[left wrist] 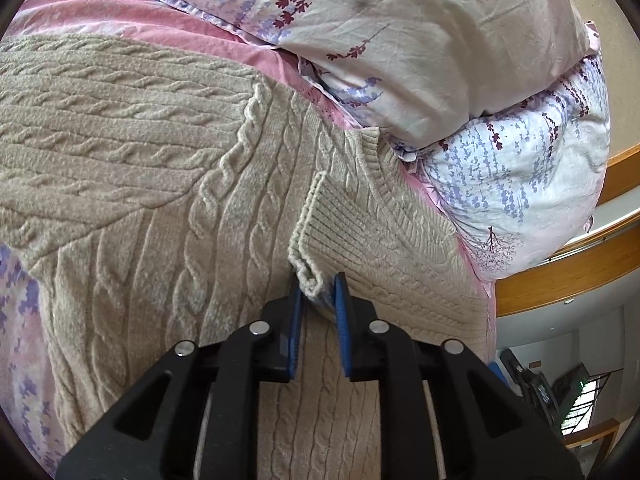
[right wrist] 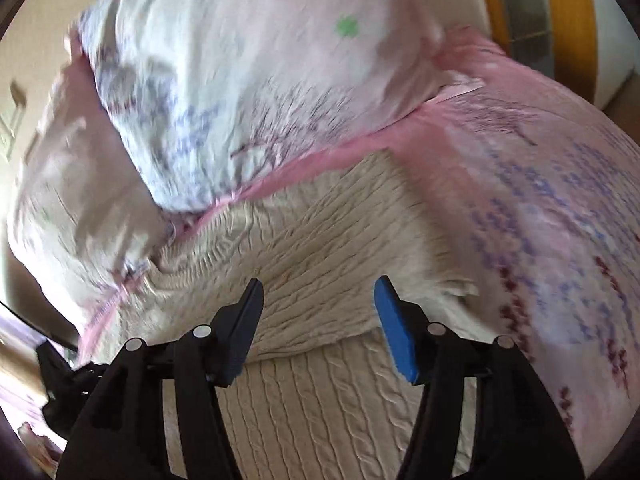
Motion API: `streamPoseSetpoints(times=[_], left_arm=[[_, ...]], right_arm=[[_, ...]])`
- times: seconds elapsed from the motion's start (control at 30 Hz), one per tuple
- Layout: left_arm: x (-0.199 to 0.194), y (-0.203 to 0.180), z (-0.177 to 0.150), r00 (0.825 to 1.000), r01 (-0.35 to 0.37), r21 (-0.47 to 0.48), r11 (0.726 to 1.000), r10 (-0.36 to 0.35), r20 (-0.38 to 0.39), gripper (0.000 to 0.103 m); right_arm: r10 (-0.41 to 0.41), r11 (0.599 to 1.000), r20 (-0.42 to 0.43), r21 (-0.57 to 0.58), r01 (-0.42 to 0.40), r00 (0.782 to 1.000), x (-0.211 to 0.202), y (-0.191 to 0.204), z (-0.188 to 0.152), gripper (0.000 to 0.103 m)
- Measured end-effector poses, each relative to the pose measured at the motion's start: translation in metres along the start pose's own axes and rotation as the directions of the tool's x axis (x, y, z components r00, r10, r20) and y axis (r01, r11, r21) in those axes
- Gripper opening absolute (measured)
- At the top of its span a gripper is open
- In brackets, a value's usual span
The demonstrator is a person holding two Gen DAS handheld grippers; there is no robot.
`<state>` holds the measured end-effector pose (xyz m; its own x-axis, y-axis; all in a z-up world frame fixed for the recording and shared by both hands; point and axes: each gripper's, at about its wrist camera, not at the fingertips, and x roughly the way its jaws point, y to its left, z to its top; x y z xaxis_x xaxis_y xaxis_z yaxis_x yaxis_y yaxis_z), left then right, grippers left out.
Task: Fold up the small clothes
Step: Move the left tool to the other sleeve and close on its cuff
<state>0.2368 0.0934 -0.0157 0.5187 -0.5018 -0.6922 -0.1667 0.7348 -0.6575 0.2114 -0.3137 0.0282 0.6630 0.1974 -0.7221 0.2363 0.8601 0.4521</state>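
Left gripper (left wrist: pixel 318 286) pinched the sweater's (left wrist: pixel 140 200) ribbed cuff (left wrist: pixel 320 224); right gripper (right wrist: pixel 318 292) gaped empty. Knit looked soft, floppy (best gripped at ribbing).

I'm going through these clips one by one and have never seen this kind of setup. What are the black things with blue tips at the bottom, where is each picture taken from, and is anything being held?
They are two handheld grippers, one in each of a person's hands, not a robot arm. Each carries a wide-angle camera looking forward along its two fingers, so each picture shows its own gripper from behind.

Left wrist view: the left gripper has its blue-padded fingers nearly together around the ribbed cuff of a beige cable-knit sweater.

Right wrist view, blurred: the right gripper is open above the sweater, holding nothing.

The sweater lies on a pink floral bedsheet, beside a bunched floral duvet.
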Motion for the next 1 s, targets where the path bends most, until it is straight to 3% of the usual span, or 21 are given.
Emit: streamPoseSetpoints(times=[0.17,0.27,0.4,0.47,0.57,0.67,0.8,1.0], left_arm=[[-0.042,0.004,-0.013,1.000,0.004,0.068,0.998,-0.005,0.014,0.055],[-0.088,0.033,-0.016,0.998,-0.009,0.047,0.999,0.006,0.068,0.061],[-0.148,0.093,-0.007,0.982,-0.066,-0.098,0.993,0.082,0.170,0.060],[-0.174,0.127,0.001,0.964,-0.112,-0.202,0.973,0.156,0.216,0.059],[-0.193,0.158,0.010,0.949,-0.125,-0.306,0.944,0.204,0.239,0.053],[-0.201,0.182,0.020,0.934,-0.143,-0.388,0.910,0.254,0.252,0.047],[-0.198,0.205,0.028,0.930,-0.128,-0.462,0.878,0.268,0.253,0.039],[-0.197,0.216,0.039,0.919,-0.088,-0.500,0.862,0.264,0.293,0.035]], right_arm=[[-0.097,0.989,-0.092,-0.116,0.086,0.991,0.038,0.018,-0.010,0.062],[-0.119,0.979,-0.082,-0.175,0.103,0.990,0.039,0.024,-0.016,0.068],[-0.055,0.993,-0.101,-0.109,0.043,0.993,0.032,0.017,-0.016,0.070],[-0.026,0.997,-0.110,-0.077,0.018,0.994,0.031,0.014,-0.014,0.070],[-0.007,0.998,-0.114,-0.064,0.000,0.993,0.027,0.015,-0.014,0.071],[0.016,0.998,-0.124,-0.065,-0.024,0.992,0.023,0.019,-0.017,0.072],[0.030,0.996,-0.135,-0.080,-0.041,0.990,0.023,0.026,-0.020,0.073],[0.040,0.995,-0.141,-0.084,-0.052,0.989,0.024,0.028,-0.023,0.073]])
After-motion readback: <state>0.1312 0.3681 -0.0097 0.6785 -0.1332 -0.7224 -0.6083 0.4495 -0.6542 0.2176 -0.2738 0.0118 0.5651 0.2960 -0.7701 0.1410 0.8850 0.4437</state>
